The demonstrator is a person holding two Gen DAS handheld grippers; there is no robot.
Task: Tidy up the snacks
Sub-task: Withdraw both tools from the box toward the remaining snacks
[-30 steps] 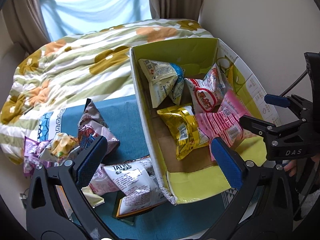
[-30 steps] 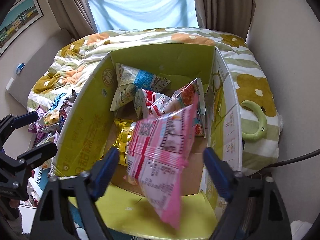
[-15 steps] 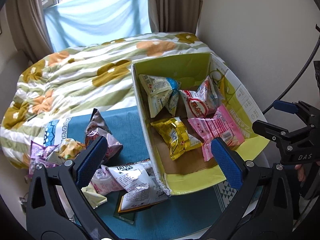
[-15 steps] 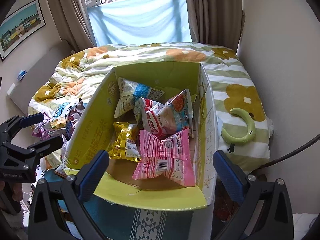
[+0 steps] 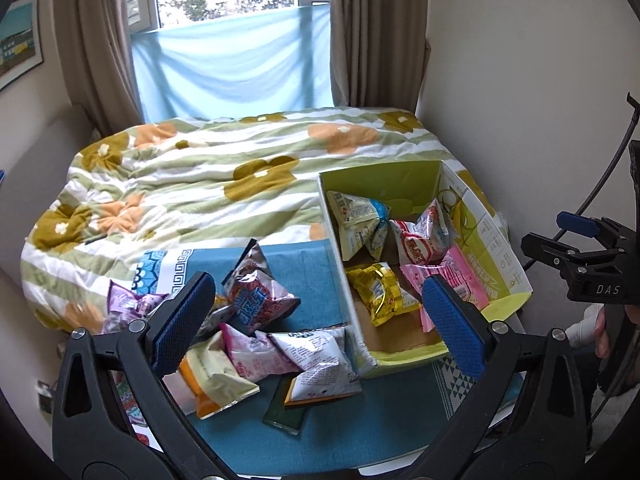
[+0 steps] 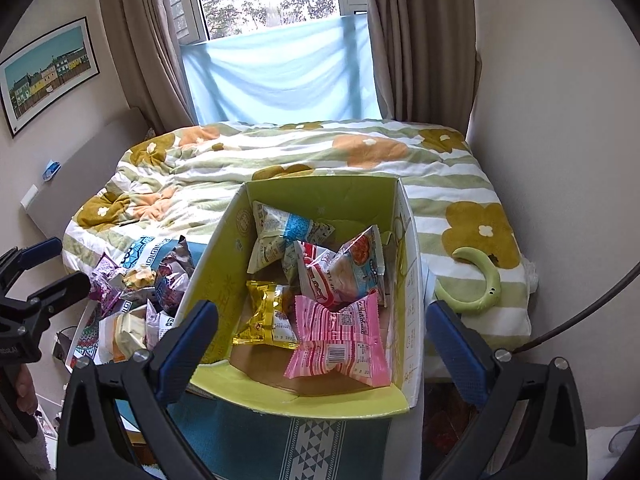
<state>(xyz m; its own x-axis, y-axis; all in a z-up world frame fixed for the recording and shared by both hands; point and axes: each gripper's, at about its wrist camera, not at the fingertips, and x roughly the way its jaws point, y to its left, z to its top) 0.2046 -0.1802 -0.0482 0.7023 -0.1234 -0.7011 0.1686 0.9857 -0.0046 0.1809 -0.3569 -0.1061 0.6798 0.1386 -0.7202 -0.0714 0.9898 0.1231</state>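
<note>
A yellow-green cardboard box (image 5: pixel 384 178) (image 6: pixel 320 196) stands open on a teal cloth and holds several snack bags: a pink striped one (image 6: pixel 340 332) (image 5: pixel 452 276), a yellow one (image 6: pixel 268 318) (image 5: pixel 378 292), a red-and-white one (image 6: pixel 340 276) and a white-and-blue one (image 6: pixel 280 232). Left of the box lies a loose pile of bags (image 5: pixel 256 328) (image 6: pixel 136 284). My left gripper (image 5: pixel 316 320) hangs open above the pile and the box's near corner, empty. Raised over the box's front edge, my right gripper (image 6: pixel 322 340) is also open and empty.
The teal cloth (image 5: pixel 360 412) covers a small table against a bed with a flowered quilt (image 5: pixel 240 168). A wall runs close on the right. A green curved toy (image 6: pixel 480 284) lies on the quilt right of the box. A cable (image 6: pixel 580 312) trails at the right.
The pink striped bag dropped from my right gripper and settled in the box. Both grippers have pulled up and back, so more of the bed and window shows.
</note>
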